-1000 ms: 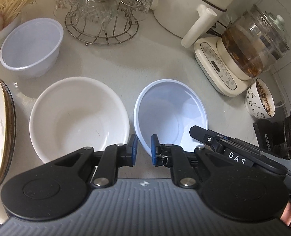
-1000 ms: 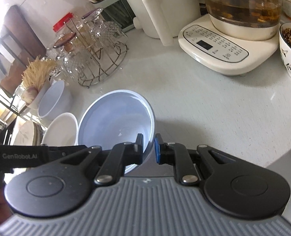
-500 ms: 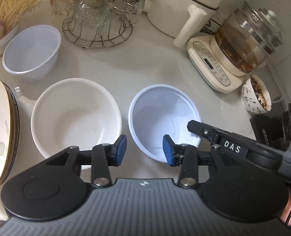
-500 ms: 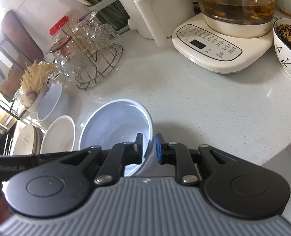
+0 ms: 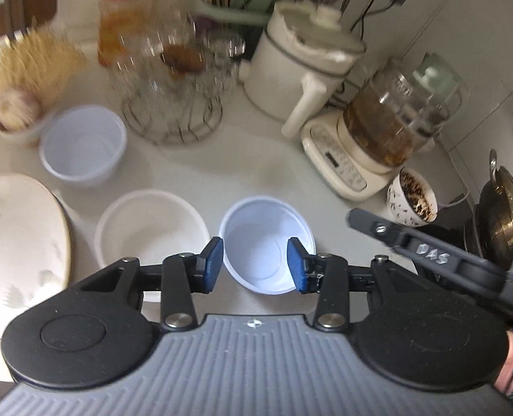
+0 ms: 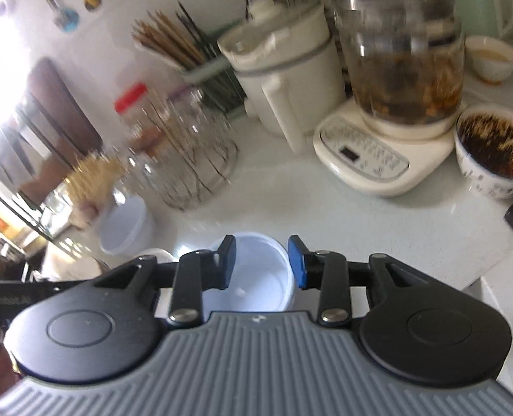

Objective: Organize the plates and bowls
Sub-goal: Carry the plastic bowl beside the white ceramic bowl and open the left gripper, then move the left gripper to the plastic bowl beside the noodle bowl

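Observation:
A pale blue bowl (image 5: pixel 267 242) sits on the white counter, with a white bowl (image 5: pixel 150 227) just left of it and a second pale blue bowl (image 5: pixel 82 144) farther back left. Stacked plates (image 5: pixel 17 249) lie at the left edge. My left gripper (image 5: pixel 255 265) is open and empty, raised above the near blue bowl. My right gripper (image 6: pixel 261 261) is open and empty above the same bowl (image 6: pixel 256 277), which stands free on the counter. The far blue bowl (image 6: pixel 124 225) and the white bowl's rim (image 6: pixel 152 252) show at the left.
A wire rack of glasses (image 5: pixel 173 79), a white cooker (image 5: pixel 304 66), a glass kettle on its base (image 5: pixel 391 128) and a patterned cup (image 5: pixel 412 201) ring the back and right. A bowl of noodles (image 5: pixel 24 79) stands back left. A dark pot (image 5: pixel 502 222) is at the right.
My right gripper has let go of the blue bowl's rim and opened. My left gripper opened wider. Both grippers rose and pulled back, so the bowls look smaller.

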Tool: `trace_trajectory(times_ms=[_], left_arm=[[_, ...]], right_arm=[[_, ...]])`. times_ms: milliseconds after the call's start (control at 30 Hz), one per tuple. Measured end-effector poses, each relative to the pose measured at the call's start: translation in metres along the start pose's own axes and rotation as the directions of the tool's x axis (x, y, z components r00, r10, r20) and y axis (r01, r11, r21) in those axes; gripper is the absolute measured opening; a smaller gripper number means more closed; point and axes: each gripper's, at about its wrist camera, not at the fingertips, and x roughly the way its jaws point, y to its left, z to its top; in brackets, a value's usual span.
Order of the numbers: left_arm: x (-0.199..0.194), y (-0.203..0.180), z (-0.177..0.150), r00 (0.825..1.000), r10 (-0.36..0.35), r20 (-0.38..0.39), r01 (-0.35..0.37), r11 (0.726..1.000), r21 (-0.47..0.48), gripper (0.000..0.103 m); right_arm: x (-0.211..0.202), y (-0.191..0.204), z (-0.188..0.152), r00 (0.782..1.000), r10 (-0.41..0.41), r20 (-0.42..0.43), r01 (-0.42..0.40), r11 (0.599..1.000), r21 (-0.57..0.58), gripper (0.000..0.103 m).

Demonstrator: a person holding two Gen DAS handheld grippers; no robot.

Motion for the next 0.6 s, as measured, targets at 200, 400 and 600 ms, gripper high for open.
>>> trace_trajectory(times_ms=[200,400,600], left_arm=[[-0.051,0.0,-0.006,0.996,0.0,0.086,0.0,1.0,0.006,0.046],[-0.088,-0.002,-0.02,0.987,0.005,0.161,-0.008,1.0,0.023,0.046],[-0.106,0.002,-0.031,0.981,0.021,0.191,-0.03,0.999,0.042,0.046]], right_arm=[[-0.043,0.025,0.008,0.995,0.056,0.078,-0.053,0.998,-0.038,0.037],[-0.069,0.051,0.0,0.987,0.107,0.123,-0.092,0.989,-0.119,0.037],[-0.081,0.073,-0.017,0.983,0.127,0.136,-0.103,0.98,-0.168,0.037]])
